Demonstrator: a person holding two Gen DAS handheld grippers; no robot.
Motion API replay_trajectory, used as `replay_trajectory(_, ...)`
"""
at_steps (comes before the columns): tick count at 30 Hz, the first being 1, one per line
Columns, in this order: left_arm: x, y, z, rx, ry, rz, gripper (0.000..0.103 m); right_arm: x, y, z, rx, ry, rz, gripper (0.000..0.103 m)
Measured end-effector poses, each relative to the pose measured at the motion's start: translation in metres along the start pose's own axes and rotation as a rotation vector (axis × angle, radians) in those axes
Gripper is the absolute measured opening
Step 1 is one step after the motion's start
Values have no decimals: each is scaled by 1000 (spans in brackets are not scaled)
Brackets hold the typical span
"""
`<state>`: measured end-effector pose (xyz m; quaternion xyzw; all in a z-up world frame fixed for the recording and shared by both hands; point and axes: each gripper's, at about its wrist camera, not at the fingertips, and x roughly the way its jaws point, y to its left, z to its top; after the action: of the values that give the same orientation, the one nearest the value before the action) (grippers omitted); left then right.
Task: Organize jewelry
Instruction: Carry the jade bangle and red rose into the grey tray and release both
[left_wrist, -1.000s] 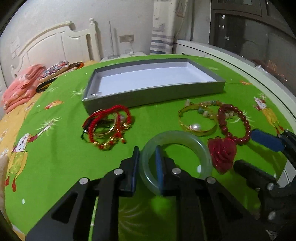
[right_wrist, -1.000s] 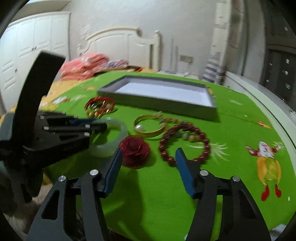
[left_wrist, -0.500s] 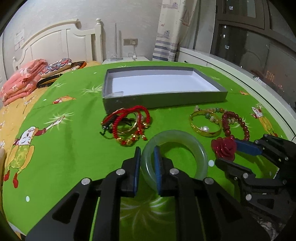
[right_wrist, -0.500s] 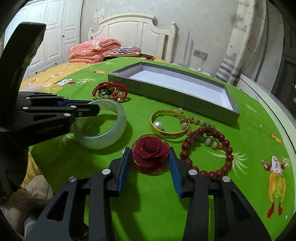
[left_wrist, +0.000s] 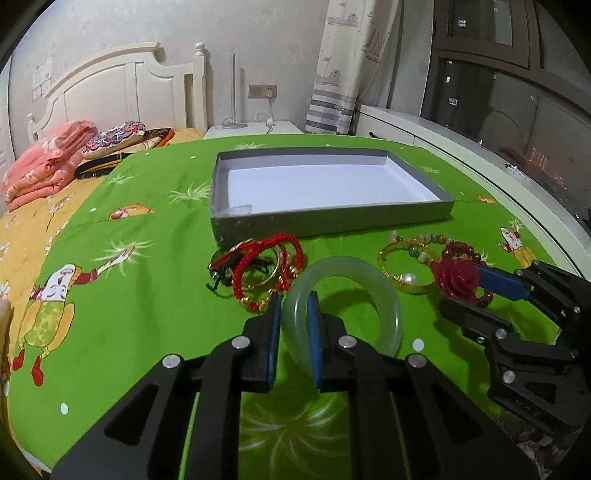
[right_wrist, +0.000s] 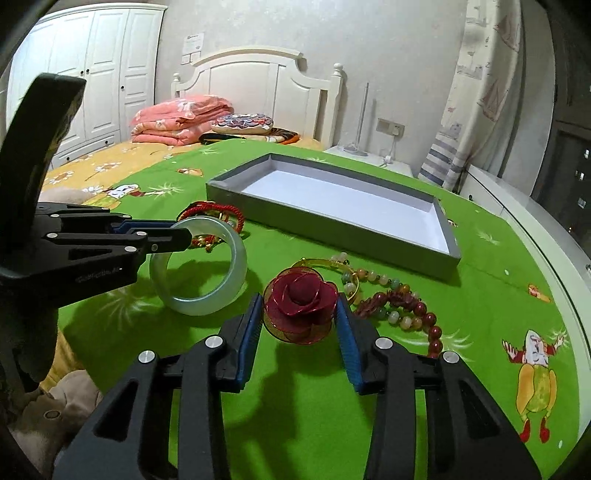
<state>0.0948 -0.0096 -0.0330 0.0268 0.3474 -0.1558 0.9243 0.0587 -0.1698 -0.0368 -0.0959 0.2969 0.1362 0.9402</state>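
Now the left gripper (left_wrist: 293, 317) clamps the jade bangle (left_wrist: 343, 291) beside the red cord bracelets (left_wrist: 258, 273), the right gripper (right_wrist: 295, 325) pinches the red rose (right_wrist: 301, 299) before bead strands (right_wrist: 399, 299), and the grey tray (left_wrist: 332, 219) beyond holds nothing.

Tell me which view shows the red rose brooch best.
The right wrist view: the red rose brooch sits close and whole between the right hand-held gripper fingers. The left wrist view shows it smaller, off at the right, partly hidden by that gripper.
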Motion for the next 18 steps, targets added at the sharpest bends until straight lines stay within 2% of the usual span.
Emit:
replay_trajectory(12,11,-15,35,18,-38,-8,14,11,-23,32,40,-42,-52,39)
replay_trajectory(18,17,-18,53,14,-52,-10,14,22,-31,40,47,-35,-68,39)
